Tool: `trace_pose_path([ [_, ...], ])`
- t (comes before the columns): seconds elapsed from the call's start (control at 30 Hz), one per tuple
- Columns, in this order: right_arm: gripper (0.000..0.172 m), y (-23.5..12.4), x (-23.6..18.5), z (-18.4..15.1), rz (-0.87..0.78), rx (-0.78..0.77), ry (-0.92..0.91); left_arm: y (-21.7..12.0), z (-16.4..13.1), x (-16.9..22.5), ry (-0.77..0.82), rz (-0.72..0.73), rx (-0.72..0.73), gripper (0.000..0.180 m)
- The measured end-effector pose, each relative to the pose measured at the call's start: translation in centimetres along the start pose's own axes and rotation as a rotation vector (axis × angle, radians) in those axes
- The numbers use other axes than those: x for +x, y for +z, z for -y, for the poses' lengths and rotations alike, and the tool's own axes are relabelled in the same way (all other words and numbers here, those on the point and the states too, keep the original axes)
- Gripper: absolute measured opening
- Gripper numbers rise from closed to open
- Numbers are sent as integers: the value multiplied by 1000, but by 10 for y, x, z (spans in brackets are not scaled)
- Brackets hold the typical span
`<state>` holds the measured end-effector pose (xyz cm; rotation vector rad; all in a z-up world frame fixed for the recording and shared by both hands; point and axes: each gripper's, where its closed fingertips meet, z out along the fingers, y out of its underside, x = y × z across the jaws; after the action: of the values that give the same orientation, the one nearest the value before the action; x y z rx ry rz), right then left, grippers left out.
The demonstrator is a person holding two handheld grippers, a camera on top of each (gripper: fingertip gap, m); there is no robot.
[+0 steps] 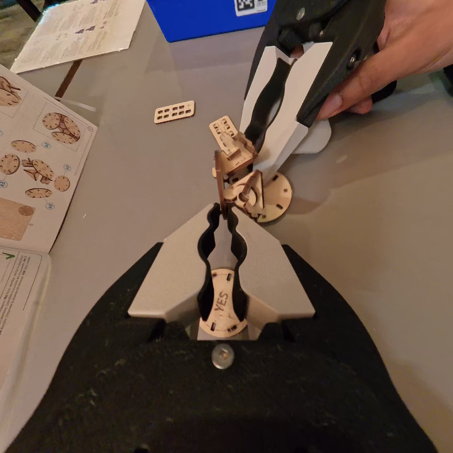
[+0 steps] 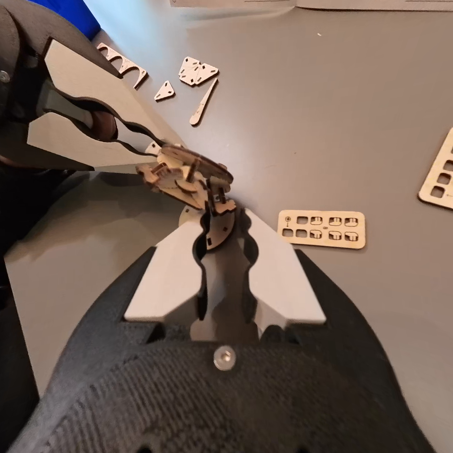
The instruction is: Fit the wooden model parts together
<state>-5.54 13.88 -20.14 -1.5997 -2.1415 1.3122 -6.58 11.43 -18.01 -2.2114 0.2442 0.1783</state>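
the left gripper (image 1: 223,210) is pinching the thin dark edge of a wooden model (image 1: 241,181) above the grey table (image 1: 137,171); the right gripper (image 2: 221,217) is standing open, its fingertips flanking the model's far end without clearly pressing, over a round wooden disc (image 2: 218,232)

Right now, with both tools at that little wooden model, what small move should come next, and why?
Probably close the right tool gently on the small tab between its fingertips: they stand apart, while the left tool pinches the wooden model by its disc edge, steadying it.
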Motion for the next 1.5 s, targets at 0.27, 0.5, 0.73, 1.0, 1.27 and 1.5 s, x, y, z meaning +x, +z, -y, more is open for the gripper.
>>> trace_pose_path([
  [0.27, 19, -8, -5, 6, 108, 47, 61, 2, -3, 1, -3, 1, -12, 4],
  [0.5, 20, -40, 10, 15, 137, 205, 162, 2, -3, 1, -11, 11, -19, 3],
  [0.73, 11, -24, 12, -5, 38, 55, 104, 2, -3, 1, -35, -8, 0, 3],
  [1.0, 2, -17, 10, -12, 16, -5, 65, 2, -2, 2, 13, -4, -3, 3],
  [1.27, 0, -17, 8, -12, 32, -6, 65, 3, -1, 2, 24, -67, -29, 3],
  [1.5, 0, -16, 8, -12, 37, -6, 72, 3, 0, 2, 71, -80, -69, 3],
])
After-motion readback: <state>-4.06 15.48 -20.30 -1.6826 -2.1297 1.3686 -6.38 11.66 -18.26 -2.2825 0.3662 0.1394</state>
